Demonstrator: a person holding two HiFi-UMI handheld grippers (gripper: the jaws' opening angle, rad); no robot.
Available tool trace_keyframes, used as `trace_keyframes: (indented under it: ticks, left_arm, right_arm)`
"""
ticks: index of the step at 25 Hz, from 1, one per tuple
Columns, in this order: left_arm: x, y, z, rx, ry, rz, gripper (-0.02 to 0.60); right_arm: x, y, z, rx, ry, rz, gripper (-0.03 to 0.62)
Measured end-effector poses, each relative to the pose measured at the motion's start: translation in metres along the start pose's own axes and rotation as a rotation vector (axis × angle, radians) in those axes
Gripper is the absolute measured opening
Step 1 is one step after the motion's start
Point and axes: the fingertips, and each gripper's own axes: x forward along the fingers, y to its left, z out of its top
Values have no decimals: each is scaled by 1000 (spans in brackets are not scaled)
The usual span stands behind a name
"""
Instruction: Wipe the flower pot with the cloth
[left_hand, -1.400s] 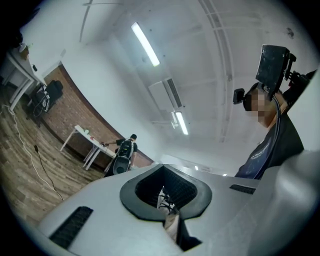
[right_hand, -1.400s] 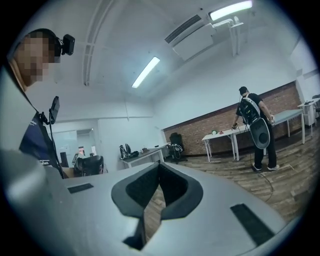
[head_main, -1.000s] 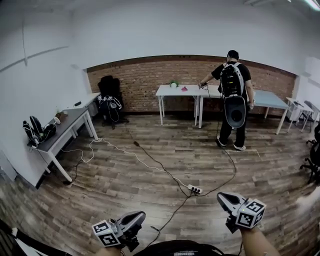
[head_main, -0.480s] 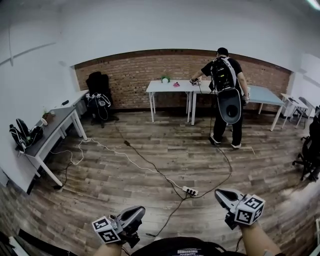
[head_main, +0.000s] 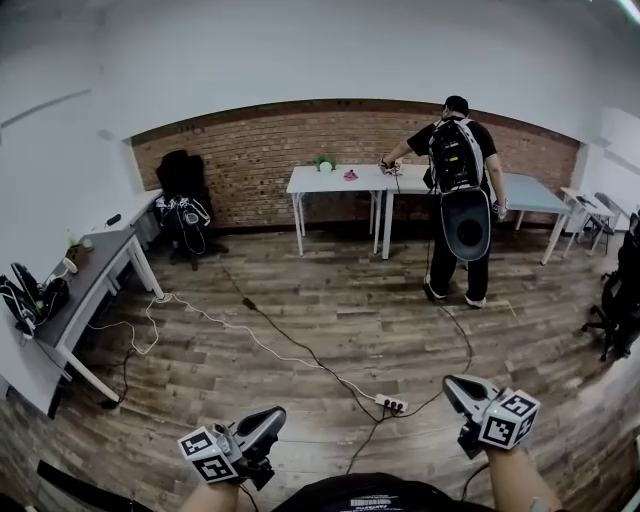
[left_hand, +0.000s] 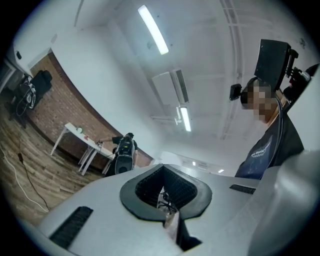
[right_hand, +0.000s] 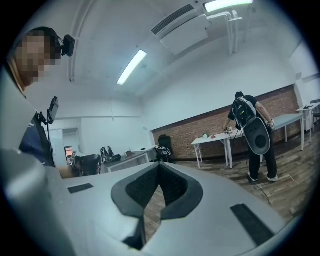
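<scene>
Desk first, hard against the left wall: grey top, white legs, dark bags heaped at its near end. A black office chair sits by the rough red brick wall. Down low, the left gripper, smooth grey plastic with a marker cube, has its jaws pressed together on nothing, nose tipped a little upward. Way across the room stands the flower pot, on the white table by the brick. It is small, pale and round, with green leaves on top, and it is upright, long axis straight up. It is too far off to make out more. Just right of it on the same top lies the cloth, a crumpled pink lump. A black cable snakes over the wood-plank floor to a white power strip. A person with a black backpack faces the tables. The right gripper is clamped closed and empty, aimed toward those tables, well away from pot and cloth.
</scene>
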Motion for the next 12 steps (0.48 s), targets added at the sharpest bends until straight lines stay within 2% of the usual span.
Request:
trace_keyframes:
  ticks: [5, 9, 12]
  left_arm:
    - [33, 52, 6, -11, -6, 5, 2]
    - [70, 100, 11, -9, -5, 57, 2]
    - [110, 135, 22, -4, -36, 114, 2]
  right_arm:
    - [47, -44, -3, 7, 33, 1, 0]
    - [96, -100, 12, 16, 35, 38, 0]
    - [139, -151, 33, 9, 37, 87, 0]
